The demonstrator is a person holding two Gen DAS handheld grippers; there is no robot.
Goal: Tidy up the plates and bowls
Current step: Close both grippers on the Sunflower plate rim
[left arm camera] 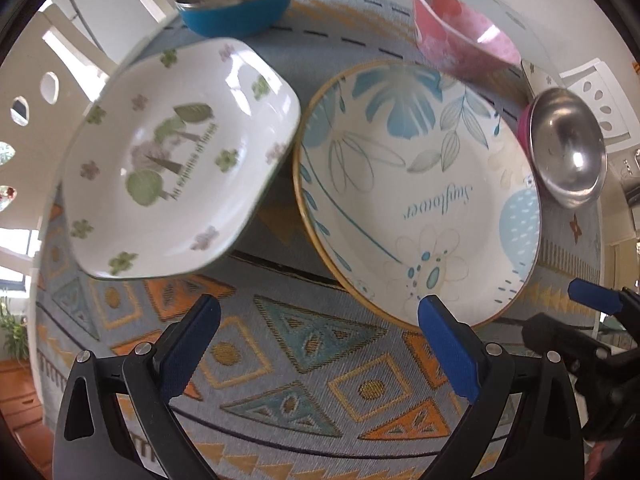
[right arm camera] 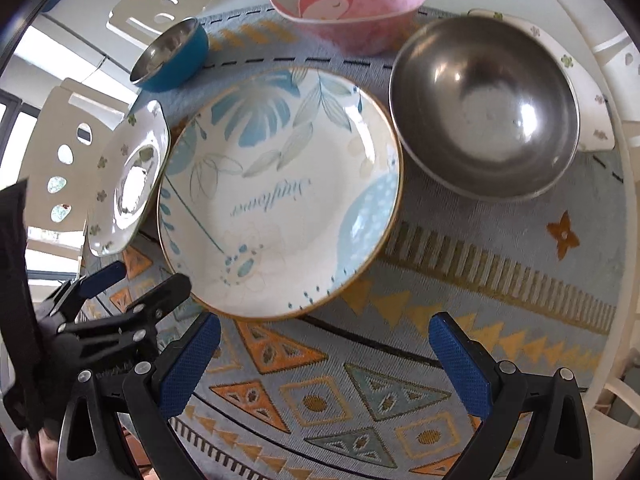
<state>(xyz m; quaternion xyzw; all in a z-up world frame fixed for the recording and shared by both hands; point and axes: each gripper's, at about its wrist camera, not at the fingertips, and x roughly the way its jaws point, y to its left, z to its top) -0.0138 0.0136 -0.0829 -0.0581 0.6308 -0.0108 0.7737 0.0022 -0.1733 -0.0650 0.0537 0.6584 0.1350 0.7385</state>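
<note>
A round blue-flower "Sunflower" plate (left arm camera: 416, 196) (right arm camera: 280, 192) lies on the patterned mat. A square white plate with green flowers (left arm camera: 180, 160) (right arm camera: 128, 180) sits to its left. A steel bowl (left arm camera: 568, 148) (right arm camera: 484, 108) rests on another white flowered dish (right arm camera: 588, 112) to the right. A pink bowl (left arm camera: 456, 28) (right arm camera: 348, 8) and a blue-sided steel bowl (left arm camera: 236, 0) (right arm camera: 172, 56) stand at the back. My left gripper (left arm camera: 320, 340) (right arm camera: 136, 276) is open and empty in front of the plates. My right gripper (right arm camera: 324, 352) (left arm camera: 600, 300) is open and empty, just short of the round plate.
A patterned blue and orange mat (left arm camera: 304, 380) (right arm camera: 480, 280) covers the white table. White chairs (left arm camera: 48, 92) (right arm camera: 60, 140) with cut-out backs stand at the left and far side. The table's right edge (right arm camera: 628, 240) is near the steel bowl.
</note>
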